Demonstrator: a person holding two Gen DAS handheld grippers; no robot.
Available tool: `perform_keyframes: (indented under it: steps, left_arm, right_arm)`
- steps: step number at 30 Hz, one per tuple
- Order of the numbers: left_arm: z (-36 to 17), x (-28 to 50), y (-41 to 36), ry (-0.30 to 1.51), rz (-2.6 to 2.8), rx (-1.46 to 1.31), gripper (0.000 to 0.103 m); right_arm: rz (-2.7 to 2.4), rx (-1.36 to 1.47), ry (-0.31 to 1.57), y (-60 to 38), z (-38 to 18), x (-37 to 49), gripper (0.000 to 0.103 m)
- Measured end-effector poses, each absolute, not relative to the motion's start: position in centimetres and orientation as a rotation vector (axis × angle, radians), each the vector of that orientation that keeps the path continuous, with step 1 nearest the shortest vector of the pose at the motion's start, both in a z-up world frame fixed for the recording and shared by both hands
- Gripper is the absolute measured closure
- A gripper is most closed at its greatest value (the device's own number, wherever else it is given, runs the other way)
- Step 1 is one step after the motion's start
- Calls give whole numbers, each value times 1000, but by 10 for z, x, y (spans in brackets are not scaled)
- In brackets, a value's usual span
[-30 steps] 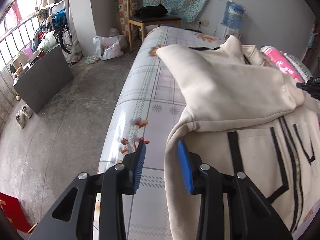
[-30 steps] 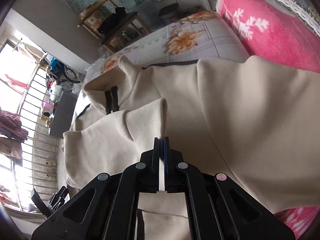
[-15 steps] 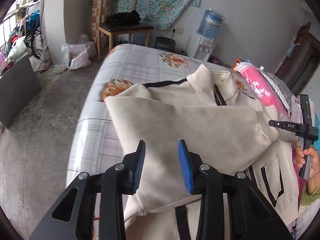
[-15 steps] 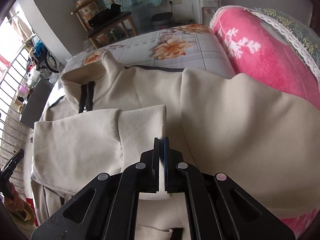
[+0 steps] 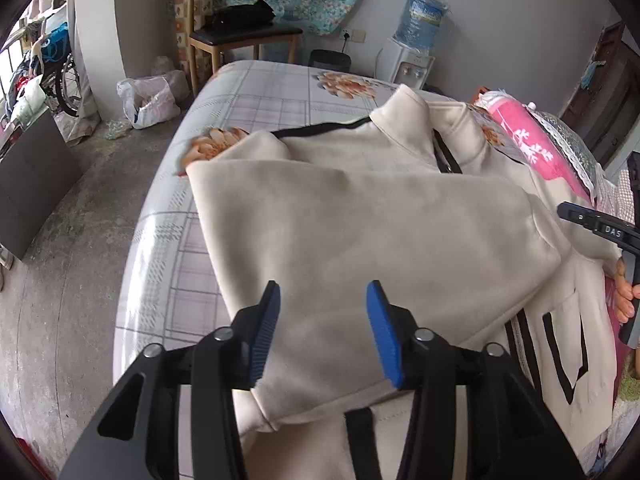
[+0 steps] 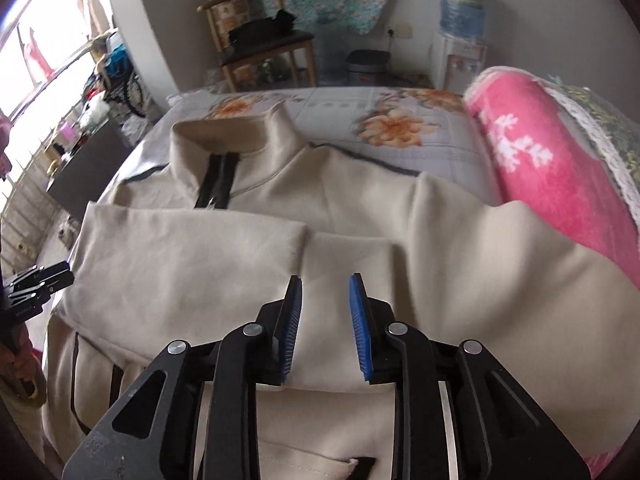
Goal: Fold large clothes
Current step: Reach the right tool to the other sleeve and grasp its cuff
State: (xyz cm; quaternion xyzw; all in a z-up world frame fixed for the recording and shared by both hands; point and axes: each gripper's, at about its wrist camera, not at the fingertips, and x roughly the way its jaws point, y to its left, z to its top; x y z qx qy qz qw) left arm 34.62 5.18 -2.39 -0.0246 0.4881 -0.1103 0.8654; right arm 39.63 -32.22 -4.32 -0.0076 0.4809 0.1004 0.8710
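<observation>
A cream zip-up jacket with black trim lies face up on the bed, collar toward the far end. One sleeve is folded across its chest. My left gripper is open and empty above the folded sleeve near the jacket's left side. My right gripper is open and empty just above the sleeve cuff. The jacket also shows in the right wrist view, with its collar and zipper at the far end. The right gripper's body shows at the right edge of the left wrist view.
The bed has a grey plaid and flower sheet. A pink rolled blanket lies along the jacket's right side. A wooden chair, a water dispenser and a plastic bag stand beyond the bed. Concrete floor lies to the left.
My right gripper has opened and let go of the sleeve cuff, which now lies across the chest. My left gripper swung from the bed edge to above the folded sleeve.
</observation>
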Motion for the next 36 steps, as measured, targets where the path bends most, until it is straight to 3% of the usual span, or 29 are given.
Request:
perform_keyframes:
  steps: [3,8,12,14,16,25,36]
  left_arm:
    - [-43,344,41,1075,-207,-11,47]
    - [-39,330,29,1007,-199,32,46]
    - [-35,324,17,986,-217,53,31]
    - [-46,327,8,1029,-208,79,28]
    - [-57,330,1,1046,-186,113,25]
    - [-63,329,1,1007,-124,117,9]
    - [-63,331,2,1025,-123,104,6]
  right_arm:
    - [201,-121,1093,-304,-76,402,73]
    - [174,-121,1061,-301,-63,380,69]
    - [179,-92,1040,-312,-43,347,58]
    - [165,-60,1034,-323,-36,330,49]
    - [132,-15,1032,-343,-32,313,47]
    - [-200,268,958,-507,-7,229,43]
    - [-548,749,852,-703,-27,158,43]
